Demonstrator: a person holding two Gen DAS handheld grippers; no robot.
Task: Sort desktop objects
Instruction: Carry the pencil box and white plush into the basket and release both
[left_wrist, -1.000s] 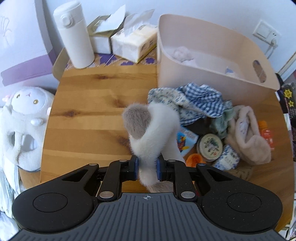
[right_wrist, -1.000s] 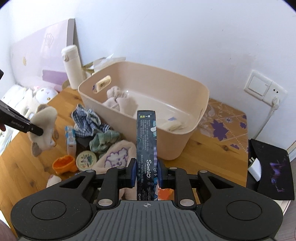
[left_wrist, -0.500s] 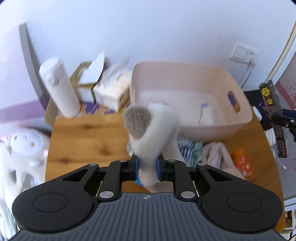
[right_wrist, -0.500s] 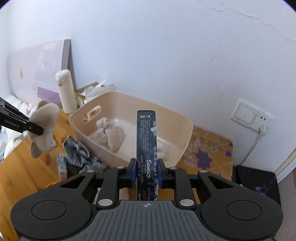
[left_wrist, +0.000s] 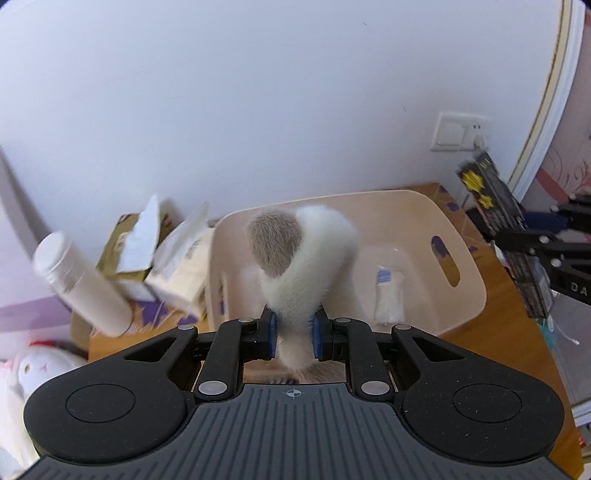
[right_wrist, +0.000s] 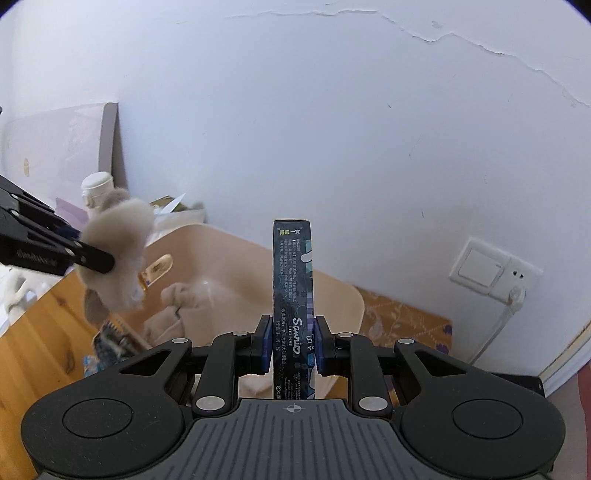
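Note:
My left gripper (left_wrist: 293, 338) is shut on a fluffy white and grey plush toy (left_wrist: 299, 266), held in the air at the near rim of the beige plastic bin (left_wrist: 454, 236). The same toy (right_wrist: 118, 254) shows at the left of the right wrist view, over the bin's (right_wrist: 332, 291) left end. My right gripper (right_wrist: 293, 345) is shut on a tall dark blue box (right_wrist: 293, 280), standing upright above the bin's near side. That box (left_wrist: 506, 229) appears at the right edge of the left wrist view. Inside the bin lie a small clear packet (left_wrist: 388, 295) and a beige cloth (right_wrist: 177, 302).
A white bottle (left_wrist: 81, 284), an open carton (left_wrist: 129, 251) and a tissue pack (left_wrist: 181, 269) stand left of the bin against the wall. A white plush (left_wrist: 14, 380) sits at far left. Checked cloth (right_wrist: 110, 339) lies on the wooden table (right_wrist: 40, 332). A wall socket (right_wrist: 495, 273) is at right.
Both grippers have risen and tipped up toward the wall. The left one carried the plush from over the table clutter to the bin. The right one lifted the blue box higher over the bin.

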